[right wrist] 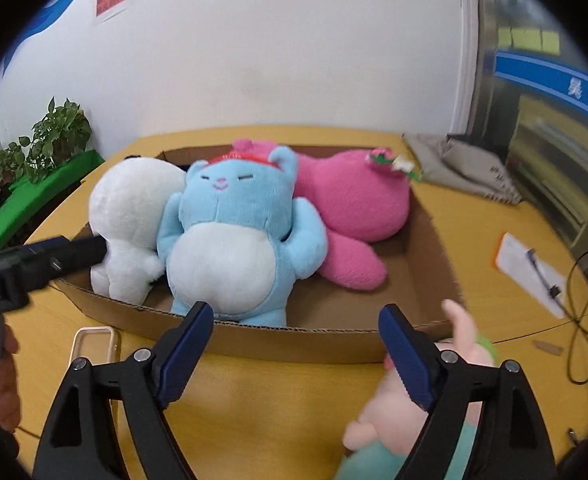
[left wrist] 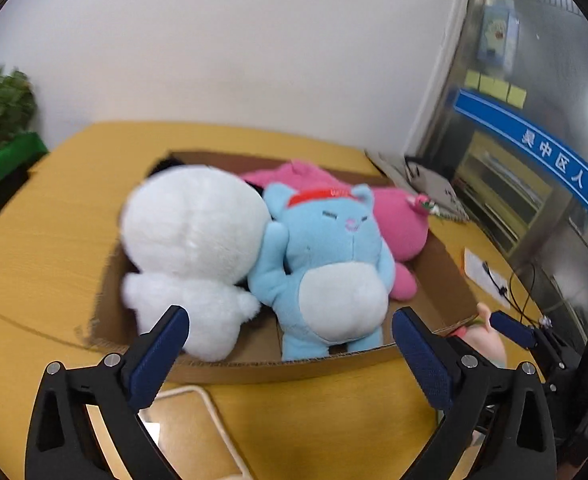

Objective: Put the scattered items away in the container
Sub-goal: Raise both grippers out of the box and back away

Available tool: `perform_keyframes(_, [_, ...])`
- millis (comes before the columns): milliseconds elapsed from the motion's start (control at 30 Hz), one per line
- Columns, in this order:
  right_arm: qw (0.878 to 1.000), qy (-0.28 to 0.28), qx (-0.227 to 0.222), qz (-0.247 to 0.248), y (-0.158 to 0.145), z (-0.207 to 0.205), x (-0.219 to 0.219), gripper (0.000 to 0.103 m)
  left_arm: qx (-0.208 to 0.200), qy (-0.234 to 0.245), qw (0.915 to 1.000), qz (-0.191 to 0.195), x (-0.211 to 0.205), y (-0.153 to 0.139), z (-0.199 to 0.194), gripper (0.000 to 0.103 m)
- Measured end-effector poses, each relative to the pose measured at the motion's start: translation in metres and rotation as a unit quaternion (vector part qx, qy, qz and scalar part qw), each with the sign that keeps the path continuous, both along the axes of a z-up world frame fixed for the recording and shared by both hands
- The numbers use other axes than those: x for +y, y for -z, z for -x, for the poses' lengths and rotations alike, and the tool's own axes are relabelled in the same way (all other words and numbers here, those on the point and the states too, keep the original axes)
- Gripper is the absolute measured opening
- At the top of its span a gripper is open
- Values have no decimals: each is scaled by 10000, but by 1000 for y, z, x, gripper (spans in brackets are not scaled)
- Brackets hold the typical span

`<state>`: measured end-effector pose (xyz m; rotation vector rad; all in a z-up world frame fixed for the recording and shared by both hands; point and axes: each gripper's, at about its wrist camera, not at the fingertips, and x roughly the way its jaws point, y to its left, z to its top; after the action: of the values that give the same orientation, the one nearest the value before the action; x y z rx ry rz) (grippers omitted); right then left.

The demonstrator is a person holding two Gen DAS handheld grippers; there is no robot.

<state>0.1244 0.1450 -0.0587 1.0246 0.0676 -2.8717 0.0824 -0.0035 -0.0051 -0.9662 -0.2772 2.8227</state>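
Three plush toys already lie in the box: a white toy at its left end, a blue toy in the middle leaning on the near wall, and a pink toy behind the blue one, toward the right end. Both grippers are outside the box, just in front of its near wall. The left gripper has its fingers spread wide with nothing between them. The right gripper is also open and empty. So I judge that the placing step for these toys is over.

One more toy, a pale pink one with a green part, lies on the tabletop in front of the box's right corner, under the right gripper's right finger. It is probably the next item. The right gripper would need to turn toward it, bring both fingers around the soft body, close, and lift it over the low wall into the free space at the right end of the box.

The box is brown corrugated cardboard, shallow, with a rough cut rim. The toys are fluffy and rounded and will squash under a grip. The tabletop is smooth yellow wood.
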Motion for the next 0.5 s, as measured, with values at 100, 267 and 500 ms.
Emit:
perform_keyframes(100, [9997,57,230,-117,-14,-18,3,85,191,-170,9997,45,3,-12,-34,103])
perform_keyframes(267, [9989,3,446,-133,-28,-45,11,85,222,-174,9996,65,5,-16,-65,103])
perform_keyframes(500, [9984,-86,540,-113,-35,-66,12,85,341,-18,9993,135,15,-23,-88,103])
